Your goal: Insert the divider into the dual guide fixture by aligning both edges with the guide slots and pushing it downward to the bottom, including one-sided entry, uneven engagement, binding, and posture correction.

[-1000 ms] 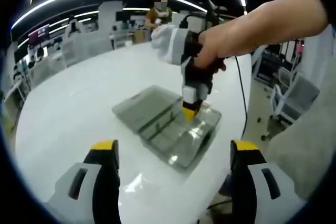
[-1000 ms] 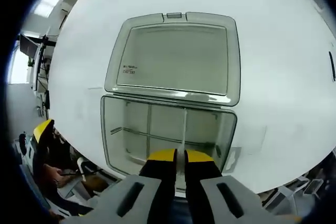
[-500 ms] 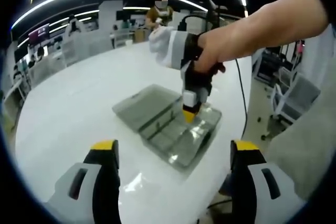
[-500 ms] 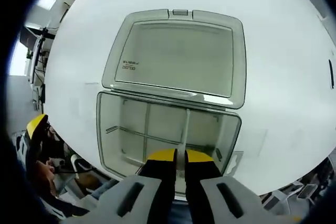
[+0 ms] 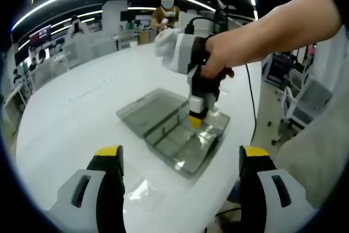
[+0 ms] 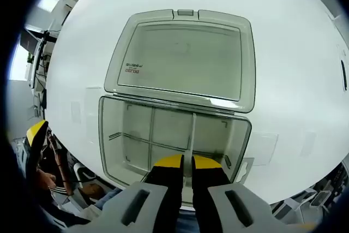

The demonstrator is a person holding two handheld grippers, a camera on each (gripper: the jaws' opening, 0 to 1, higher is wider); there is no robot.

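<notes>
over the last second my right gripper (image 6: 186, 162) had lifted a little off the open clear organiser box (image 6: 174, 135); in the right gripper view the box had slid slightly toward 6 o'clock and looked a touch smaller, which i took as my hand moving, not the box. my reading was that i had eased off after a push to check how the divider (image 6: 191, 132) sat, rather than finishing the insertion.

my right jaws were pressed nearly together, with only a thin gap between the yellow tips. i could not tell whether they pinched the divider's top edge or merely hovered over it. the divider was a thin clear strip standing on edge in the tray half of the box, running from my tips toward 12 o'clock up to the hinge wall. other clear partitions crossed it to the 9 o'clock side. the lid (image 6: 182, 58) lay flat open on the white bench (image 6: 283, 36) at 12 o'clock.

in the left gripper view my left gripper (image 5: 180, 189) hung back with jaws spread wide, holding nothing, while the right gripper (image 5: 195, 118) stood over the box (image 5: 174, 132).
</notes>
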